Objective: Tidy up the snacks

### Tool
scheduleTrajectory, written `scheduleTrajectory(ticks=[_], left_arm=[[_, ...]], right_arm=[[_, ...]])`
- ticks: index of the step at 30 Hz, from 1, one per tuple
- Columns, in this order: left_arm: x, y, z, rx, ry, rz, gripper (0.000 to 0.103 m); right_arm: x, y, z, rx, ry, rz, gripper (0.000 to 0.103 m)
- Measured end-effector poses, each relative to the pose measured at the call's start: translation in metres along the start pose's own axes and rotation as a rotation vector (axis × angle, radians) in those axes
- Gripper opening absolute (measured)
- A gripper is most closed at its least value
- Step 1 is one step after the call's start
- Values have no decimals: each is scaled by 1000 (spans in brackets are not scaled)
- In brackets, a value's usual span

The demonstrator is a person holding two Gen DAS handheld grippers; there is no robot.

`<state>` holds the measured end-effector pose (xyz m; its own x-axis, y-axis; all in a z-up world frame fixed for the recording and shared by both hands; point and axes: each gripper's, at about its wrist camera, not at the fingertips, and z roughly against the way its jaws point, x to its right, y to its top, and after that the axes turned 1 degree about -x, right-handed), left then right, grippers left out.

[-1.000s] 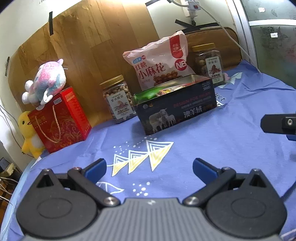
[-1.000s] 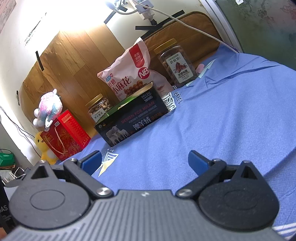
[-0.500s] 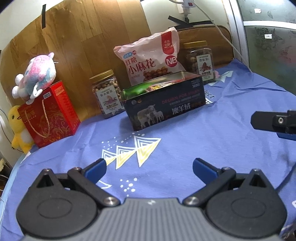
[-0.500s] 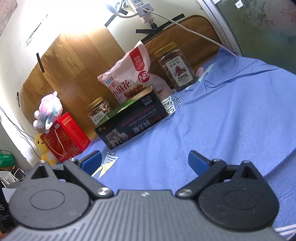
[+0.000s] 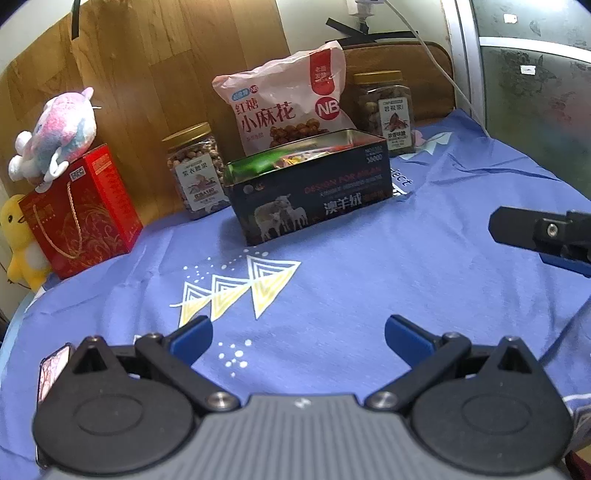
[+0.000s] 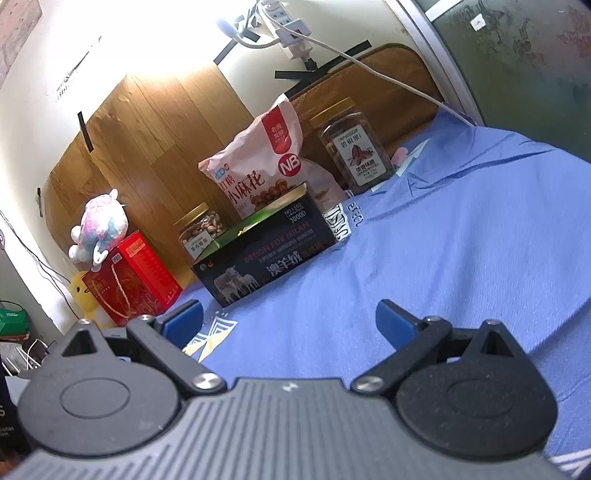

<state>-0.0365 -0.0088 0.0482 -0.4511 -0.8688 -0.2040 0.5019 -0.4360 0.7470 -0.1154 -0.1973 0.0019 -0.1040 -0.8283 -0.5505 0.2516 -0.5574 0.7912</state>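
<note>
Snack bag point(image 5: 284, 107) pink, upright behind dark tin point(image 5: 314, 192).

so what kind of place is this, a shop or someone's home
Most likely a home, perhaps a bedroom corner: plush toys sit on and beside a red gift box, a power strip is taped to the wall, and the snacks stand on a printed blue cloth.

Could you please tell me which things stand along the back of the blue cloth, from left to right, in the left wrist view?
Yellow plush duck → red gift box with a cord handle → gold-lidded clear nut jar → pink snack bag with red top corner → second gold-lidded clear jar.
</note>
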Motion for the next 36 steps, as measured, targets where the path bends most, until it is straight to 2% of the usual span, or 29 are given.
scheduleTrajectory(ticks=[36], left_arm=[[7,-2,-4,-48,-51,0,103]], right_arm=[[1,0,2,3,-1,-4,101]])
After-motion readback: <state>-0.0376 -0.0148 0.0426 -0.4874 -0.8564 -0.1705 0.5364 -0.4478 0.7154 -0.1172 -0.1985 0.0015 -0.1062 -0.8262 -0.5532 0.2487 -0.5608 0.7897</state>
